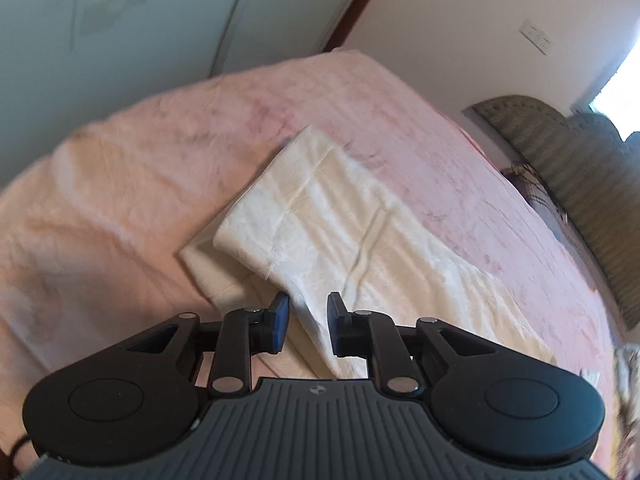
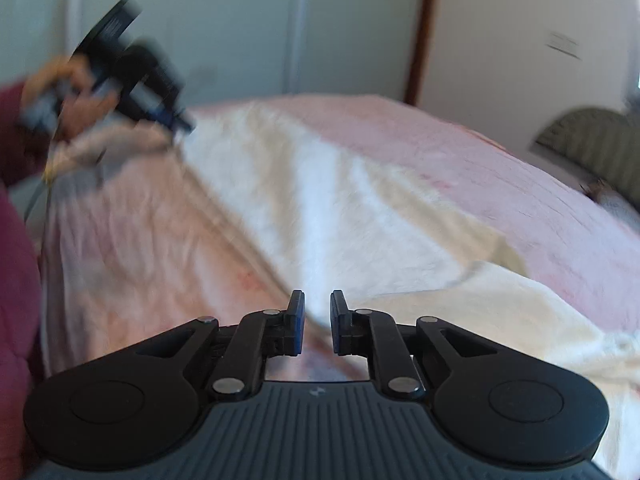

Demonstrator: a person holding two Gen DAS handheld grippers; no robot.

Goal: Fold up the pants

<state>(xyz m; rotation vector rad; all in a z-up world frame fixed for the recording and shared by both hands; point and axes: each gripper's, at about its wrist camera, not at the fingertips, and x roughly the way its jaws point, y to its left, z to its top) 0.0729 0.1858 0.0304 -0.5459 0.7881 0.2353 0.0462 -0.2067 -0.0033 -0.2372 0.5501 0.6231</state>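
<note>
Cream-white pants lie spread on a pink bedspread, legs pointing toward the far side, one leg end over the other. My left gripper is open and empty, just above the pants' near edge. In the right wrist view the pants run diagonally across the bed, blurred. My right gripper is open and empty above the pants' near part. The left gripper, held by a hand, shows blurred at the far left, at the pants' far end.
A white wardrobe and wall stand behind the bed. A green-grey padded headboard is at the right. The person's maroon sleeve is at the left edge of the right wrist view. The pink bedspread surrounds the pants.
</note>
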